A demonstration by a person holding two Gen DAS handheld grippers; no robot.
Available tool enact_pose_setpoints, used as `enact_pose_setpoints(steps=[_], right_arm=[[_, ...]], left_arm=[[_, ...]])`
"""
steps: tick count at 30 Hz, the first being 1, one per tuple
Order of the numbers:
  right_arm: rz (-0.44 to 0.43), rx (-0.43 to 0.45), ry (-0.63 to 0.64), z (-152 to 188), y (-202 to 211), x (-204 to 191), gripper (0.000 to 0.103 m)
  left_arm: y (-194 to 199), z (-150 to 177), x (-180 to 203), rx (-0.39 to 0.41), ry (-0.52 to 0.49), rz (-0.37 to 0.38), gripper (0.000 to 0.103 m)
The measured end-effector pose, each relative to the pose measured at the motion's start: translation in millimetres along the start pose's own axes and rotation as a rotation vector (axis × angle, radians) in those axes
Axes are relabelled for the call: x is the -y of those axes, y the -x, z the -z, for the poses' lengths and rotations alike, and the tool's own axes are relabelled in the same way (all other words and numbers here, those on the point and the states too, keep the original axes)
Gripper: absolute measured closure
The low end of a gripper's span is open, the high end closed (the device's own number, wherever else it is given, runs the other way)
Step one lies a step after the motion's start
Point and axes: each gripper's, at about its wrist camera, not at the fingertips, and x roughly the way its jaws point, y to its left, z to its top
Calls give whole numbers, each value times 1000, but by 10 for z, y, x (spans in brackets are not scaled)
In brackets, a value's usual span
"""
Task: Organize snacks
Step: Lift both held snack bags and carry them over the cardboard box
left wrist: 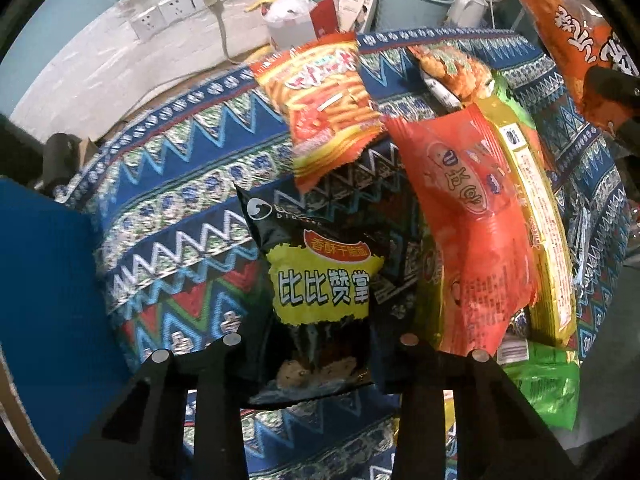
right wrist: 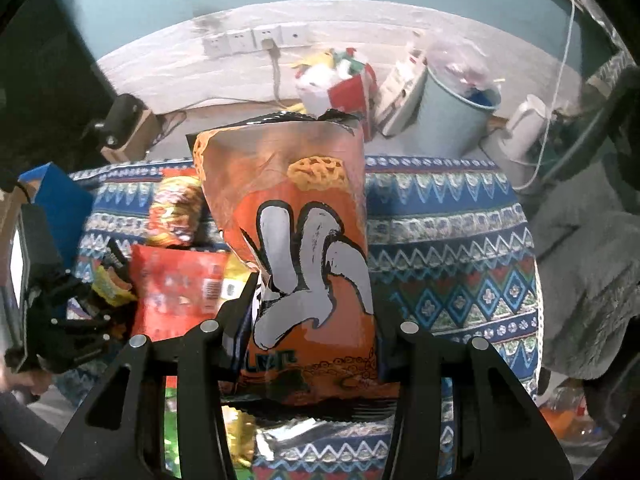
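Observation:
My left gripper [left wrist: 316, 344] is shut on a black snack bag with a yellow label [left wrist: 320, 284] and holds it above the patterned cloth [left wrist: 180, 184]. My right gripper [right wrist: 310, 326] is shut on a tall orange snack bag with a white hand drawing [right wrist: 296, 240], held upright over the cloth [right wrist: 448, 240]; this bag also shows at the top right of the left wrist view [left wrist: 568, 40]. An orange-yellow stick snack bag [left wrist: 324, 96], a red packet [left wrist: 468, 216], a yellow packet [left wrist: 536, 216] and a green packet [left wrist: 548, 388] lie on the cloth. The left gripper shows at the left of the right wrist view [right wrist: 76, 316].
A blue box [left wrist: 44, 280] stands at the cloth's left edge. Behind the table are wall sockets [right wrist: 256, 40], a pale blue bucket [right wrist: 452, 112], a white kettle [right wrist: 524, 128] and a red-and-white box [right wrist: 340, 88]. A grey fuzzy fabric [right wrist: 588, 264] lies at the right.

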Motion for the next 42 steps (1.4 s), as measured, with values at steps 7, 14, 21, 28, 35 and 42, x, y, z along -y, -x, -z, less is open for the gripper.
enact_pose_setpoints(steps=[7, 14, 21, 28, 35, 42], right_arm=[[-21, 21, 31, -45, 101, -282, 58], [-59, 47, 85, -131, 203, -665, 58], [-107, 73, 131, -262, 320, -1096, 58], [-163, 89, 174, -382, 417, -1542, 58], [-230, 83, 230, -427, 457, -2086, 58], [-276, 67, 297, -440, 428, -2617, 58]], left_arm=[[309, 47, -156, 33, 41, -13, 65], [752, 89, -399, 102, 51, -65, 65], [1208, 158, -774, 152, 134, -74, 65], [1451, 380, -1241, 162, 217, -106, 65], [1607, 705, -1678, 161, 313, -116, 66], [1698, 960, -1985, 172, 380, -143, 65]])
